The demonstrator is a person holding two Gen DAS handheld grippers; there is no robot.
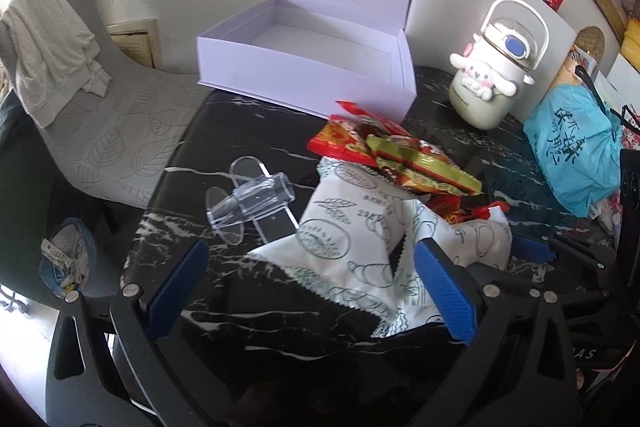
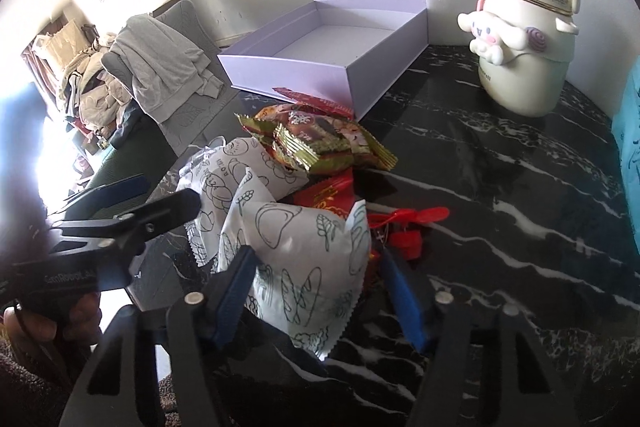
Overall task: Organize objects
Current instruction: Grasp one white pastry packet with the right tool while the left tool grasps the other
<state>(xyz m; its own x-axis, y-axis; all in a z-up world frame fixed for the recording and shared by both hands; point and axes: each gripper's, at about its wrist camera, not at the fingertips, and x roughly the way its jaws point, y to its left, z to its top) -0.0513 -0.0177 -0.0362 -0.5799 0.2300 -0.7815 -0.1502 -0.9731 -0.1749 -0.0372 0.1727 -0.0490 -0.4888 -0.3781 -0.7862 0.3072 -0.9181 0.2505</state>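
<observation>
A pile of snack packets lies on the black marble table (image 1: 248, 131): two white printed packets (image 1: 352, 239) (image 2: 304, 255) and red and gold packets (image 1: 400, 155) (image 2: 324, 143). An open lilac box (image 1: 304, 67) (image 2: 332, 59) stands empty behind them. My left gripper (image 1: 312, 287) is open, its jaws on either side of the nearer white packet's edge. My right gripper (image 2: 320, 291) is open around the other white packet, pads close to its sides. The left gripper (image 2: 132, 203) also shows in the right wrist view.
A clear acrylic stand (image 1: 248, 203) lies left of the pile. A white Cinnamoroll bottle (image 1: 488, 75) (image 2: 528, 39) stands at the back right, beside a blue plastic bag (image 1: 576, 143). A red plastic item (image 2: 404, 227) lies by the packets. A chair with a towel (image 1: 56, 47) stands left.
</observation>
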